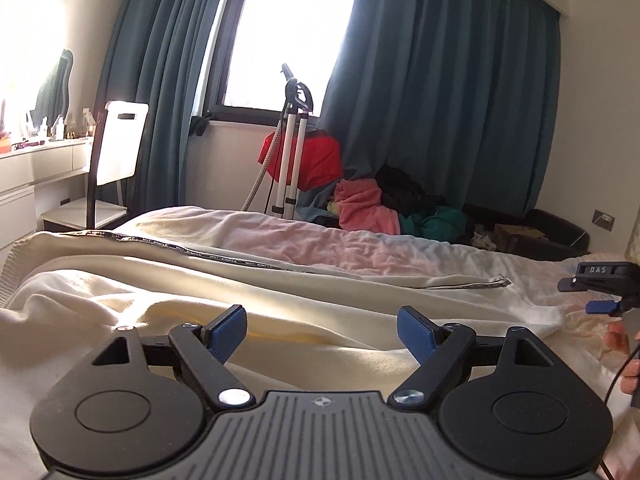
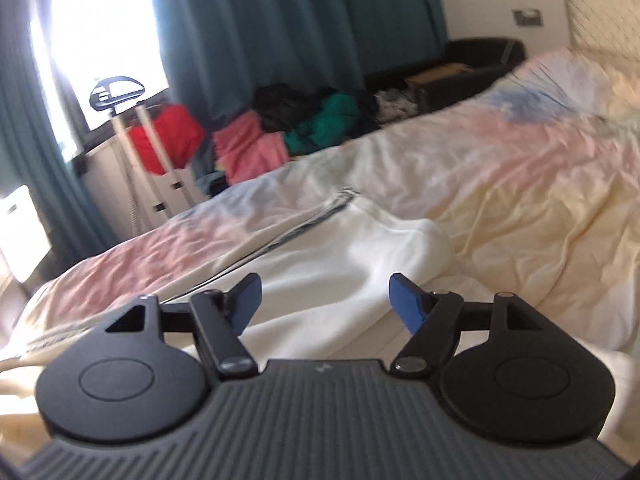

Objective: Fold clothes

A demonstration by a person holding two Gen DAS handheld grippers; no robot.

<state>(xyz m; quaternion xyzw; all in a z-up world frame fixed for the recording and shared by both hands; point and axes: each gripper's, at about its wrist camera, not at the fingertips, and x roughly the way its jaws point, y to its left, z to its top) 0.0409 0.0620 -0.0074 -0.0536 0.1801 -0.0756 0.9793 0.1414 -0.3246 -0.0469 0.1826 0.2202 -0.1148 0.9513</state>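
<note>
Left claw is sitting wide open with nothing between the blue pads, hovering just above the cream garment, which is lying spread on the bed directly under and ahead of it. Right claw is likewise gaping and empty, with the white end of the same garment bunching right in front of its fingertips; in the left view it is showing off to the right of the left claw, above the garment's far edge, with a hand partly showing below it. Ahead of both claws, a black printed trim is running along a long edge of the garment, which is looking doubled over lengthwise, though still wrinkled. Judging progress: probably one fold is in, neither claw is gripping, crosswise folds and smoothing are remaining. Beyond the bed, a clothes pile is waiting on the floor by the curtains, so more items seem to be left.
</note>
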